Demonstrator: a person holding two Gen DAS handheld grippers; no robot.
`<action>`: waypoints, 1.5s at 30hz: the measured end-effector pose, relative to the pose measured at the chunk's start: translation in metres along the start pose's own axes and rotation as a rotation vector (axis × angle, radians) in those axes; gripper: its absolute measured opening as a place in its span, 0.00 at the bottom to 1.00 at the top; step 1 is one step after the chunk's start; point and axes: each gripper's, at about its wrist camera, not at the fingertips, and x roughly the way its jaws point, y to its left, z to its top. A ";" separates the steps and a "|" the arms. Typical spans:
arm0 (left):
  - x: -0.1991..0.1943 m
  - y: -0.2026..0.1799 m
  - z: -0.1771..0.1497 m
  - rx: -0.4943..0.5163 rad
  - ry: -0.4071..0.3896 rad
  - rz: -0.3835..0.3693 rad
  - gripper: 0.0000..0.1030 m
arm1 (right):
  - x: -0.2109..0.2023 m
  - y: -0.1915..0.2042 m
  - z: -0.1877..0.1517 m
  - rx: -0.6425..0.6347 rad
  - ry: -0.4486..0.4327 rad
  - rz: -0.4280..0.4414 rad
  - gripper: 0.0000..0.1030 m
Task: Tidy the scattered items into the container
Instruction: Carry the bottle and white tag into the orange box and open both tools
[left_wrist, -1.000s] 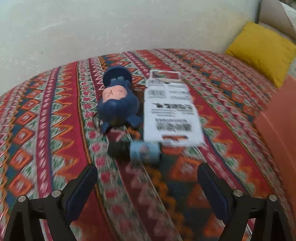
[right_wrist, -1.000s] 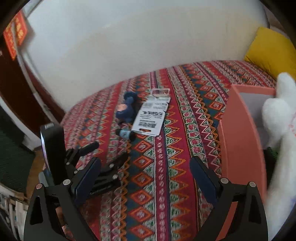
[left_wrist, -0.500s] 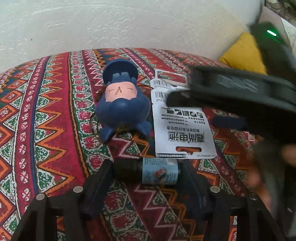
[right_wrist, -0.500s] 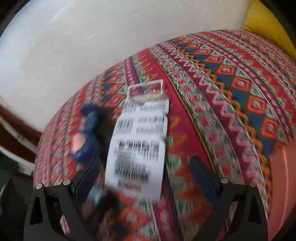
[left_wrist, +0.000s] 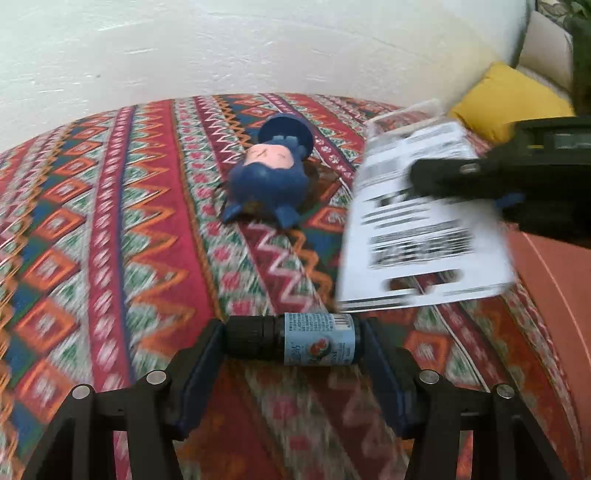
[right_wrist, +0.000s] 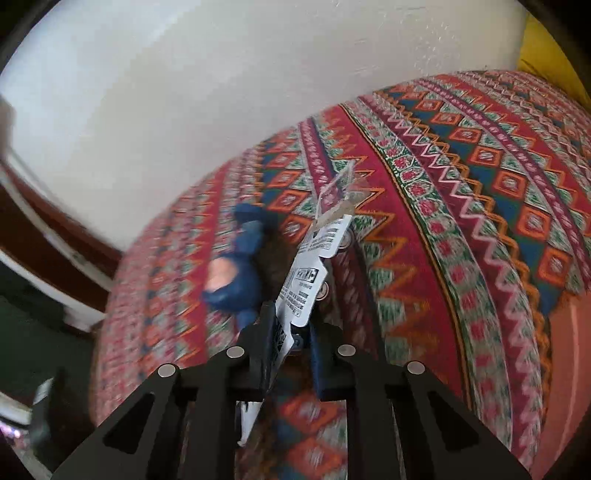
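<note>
Two items off the bed cover, one left lying.
Small bottle (left_wrist: 291, 344) lies crosswise between left gripper (left_wrist: 293, 345) fingers, nearest the camera; doll (left_wrist: 269, 177) lies on bed cover (left_wrist: 110, 240) behind it; card pack (left_wrist: 417, 236) lifted at right, clamped by right gripper (right_wrist: 291, 341), doll to its left; container (left_wrist: 554, 302) at far right edge; cushion (left_wrist: 506, 99) behind it.

We've got the left gripper (left_wrist: 293, 341) clamped end to end on a small dark bottle (left_wrist: 291, 344) with a light blue label, lying sideways across the patterned cloth (left_wrist: 110, 240). Past the bottle, a blue figurine (left_wrist: 271, 177) lies on its back on the cloth. Right of the figurine, the right gripper (left_wrist: 424, 181) holds a white battery card (left_wrist: 421, 229) lifted off the cloth. Beyond the card sits a yellow cushion (left_wrist: 506, 99); right of the bottle, an orange container (left_wrist: 557, 295) edge.
</note>
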 end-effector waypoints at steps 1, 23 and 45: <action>-0.009 0.001 -0.004 -0.004 -0.002 0.001 0.62 | -0.009 0.002 -0.005 -0.004 -0.008 0.008 0.16; -0.238 -0.136 -0.038 0.209 -0.281 0.084 0.62 | -0.259 0.050 -0.119 -0.157 -0.261 0.080 0.17; -0.210 -0.365 0.011 0.452 -0.278 -0.182 0.62 | -0.473 -0.112 -0.132 0.036 -0.629 -0.110 0.17</action>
